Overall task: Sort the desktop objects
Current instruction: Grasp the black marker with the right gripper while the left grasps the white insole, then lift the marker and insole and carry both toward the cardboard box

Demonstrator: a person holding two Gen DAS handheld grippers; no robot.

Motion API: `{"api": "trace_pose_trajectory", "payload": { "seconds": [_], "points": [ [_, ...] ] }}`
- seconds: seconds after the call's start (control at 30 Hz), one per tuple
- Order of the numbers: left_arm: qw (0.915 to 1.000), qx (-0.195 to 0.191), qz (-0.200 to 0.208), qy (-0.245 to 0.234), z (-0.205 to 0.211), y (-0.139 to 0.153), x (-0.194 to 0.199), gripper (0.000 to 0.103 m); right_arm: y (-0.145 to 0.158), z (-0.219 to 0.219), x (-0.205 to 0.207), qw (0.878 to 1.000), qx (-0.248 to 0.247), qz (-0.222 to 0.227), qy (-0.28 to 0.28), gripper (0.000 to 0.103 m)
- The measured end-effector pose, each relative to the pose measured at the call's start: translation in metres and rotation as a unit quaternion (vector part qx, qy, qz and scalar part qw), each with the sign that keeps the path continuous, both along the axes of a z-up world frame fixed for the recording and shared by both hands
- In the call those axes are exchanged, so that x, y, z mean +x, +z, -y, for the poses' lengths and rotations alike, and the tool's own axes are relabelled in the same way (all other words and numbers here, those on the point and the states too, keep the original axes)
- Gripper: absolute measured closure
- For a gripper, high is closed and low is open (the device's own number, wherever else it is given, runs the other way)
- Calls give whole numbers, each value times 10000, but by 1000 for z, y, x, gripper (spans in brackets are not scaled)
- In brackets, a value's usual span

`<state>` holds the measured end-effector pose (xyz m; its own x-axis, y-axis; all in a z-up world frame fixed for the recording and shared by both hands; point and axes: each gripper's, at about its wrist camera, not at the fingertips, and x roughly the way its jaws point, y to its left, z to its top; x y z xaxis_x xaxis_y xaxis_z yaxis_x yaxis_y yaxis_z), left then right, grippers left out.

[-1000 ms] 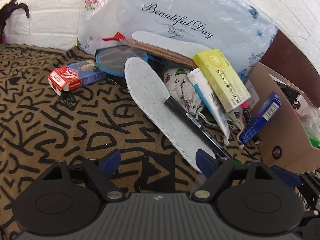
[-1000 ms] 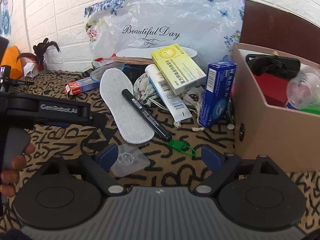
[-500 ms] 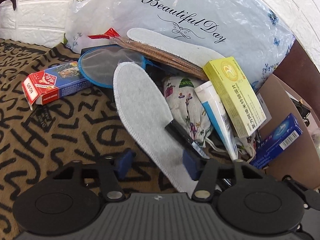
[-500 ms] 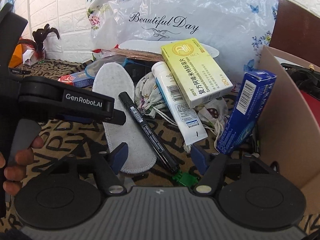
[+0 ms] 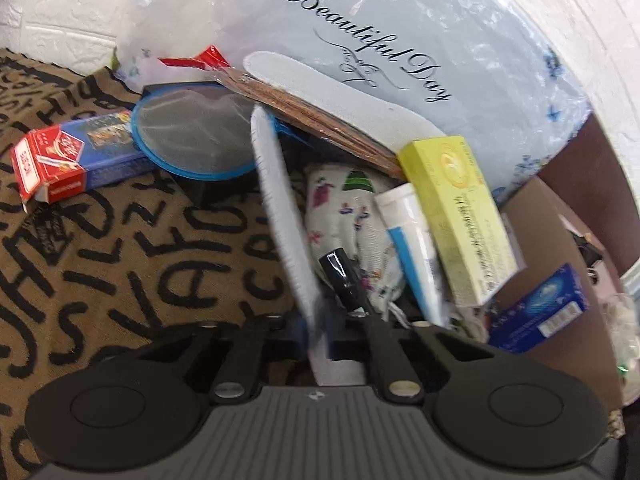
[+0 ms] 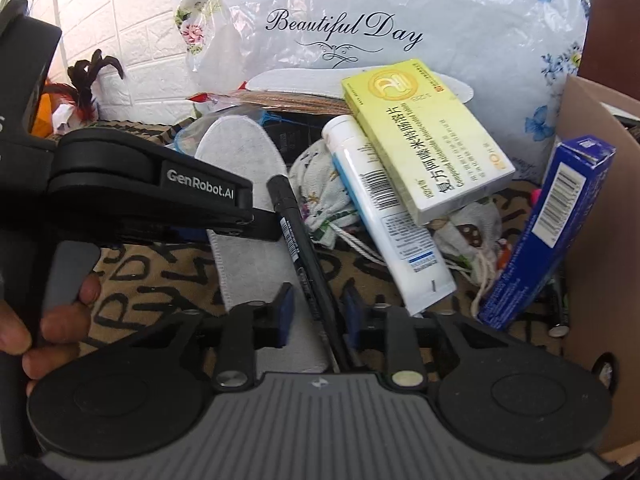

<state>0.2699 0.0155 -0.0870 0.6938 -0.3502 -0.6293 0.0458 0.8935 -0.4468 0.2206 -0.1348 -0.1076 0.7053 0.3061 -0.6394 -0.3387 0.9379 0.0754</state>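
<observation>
Insole | my left tool pinched its near end | marker | my right tool was closing around it, above the patterned desk

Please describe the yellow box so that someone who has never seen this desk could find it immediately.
Look first for the big plastic bag printed "Beautiful Day" against the white wall. In front of it, on top of the pile, lies the yellow box, resting partly on a white tube. It is the only yellow item, with a gold round logo and Chinese text.
</observation>
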Motion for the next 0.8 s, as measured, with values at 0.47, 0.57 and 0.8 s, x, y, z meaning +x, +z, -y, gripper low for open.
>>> {"api": "trace_pose_trajectory", "payload": {
  "seconds": [0.47, 0.57, 0.8],
  "points": [
    [9966, -57, 3, -827, 10, 22, -59, 103, 15, 23, -49, 9993, 335, -46, -177, 91],
    [9945, 8, -29, -1042, 18, 24, -72, 103, 16, 28, -62, 9991, 369, -58, -196, 91],
    [9910, 414, -156, -1264, 33, 13, -89, 99, 6, 35, -94, 9995, 52, -293, -50, 91]
  ]
}}
